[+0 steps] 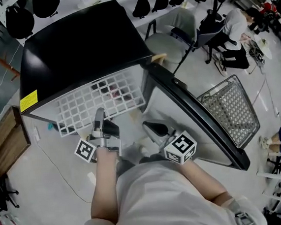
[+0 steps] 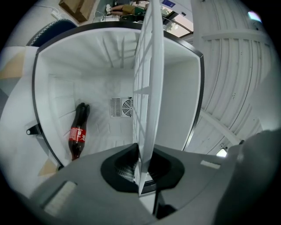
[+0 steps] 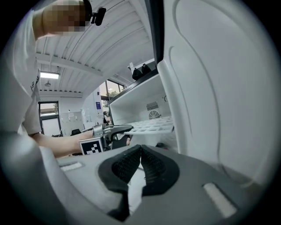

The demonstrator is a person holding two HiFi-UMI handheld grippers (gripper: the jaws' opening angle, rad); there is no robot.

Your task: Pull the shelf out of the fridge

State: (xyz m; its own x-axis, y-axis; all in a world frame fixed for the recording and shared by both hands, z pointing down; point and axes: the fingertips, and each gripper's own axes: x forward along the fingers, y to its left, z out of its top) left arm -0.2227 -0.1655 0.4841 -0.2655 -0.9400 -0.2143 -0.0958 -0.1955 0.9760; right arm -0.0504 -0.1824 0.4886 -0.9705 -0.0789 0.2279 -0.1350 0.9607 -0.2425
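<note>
Left gripper [image 2: 140, 170] jaws pinch the front edge of the white wire shelf [image 2: 148, 79], which runs edge-on up the middle of that view. Beyond it, at lower left, a cola bottle [image 2: 78, 132] lies inside the fridge [image 2: 44, 88]. At the centre of the head view the shelf juts out of the open front, its rear under the black top. The right gripper [image 3: 139, 163] is closed on nothing, beside the door [image 3: 210, 88]. Roughly halfway, I judge; sliding it clear is left.
</note>
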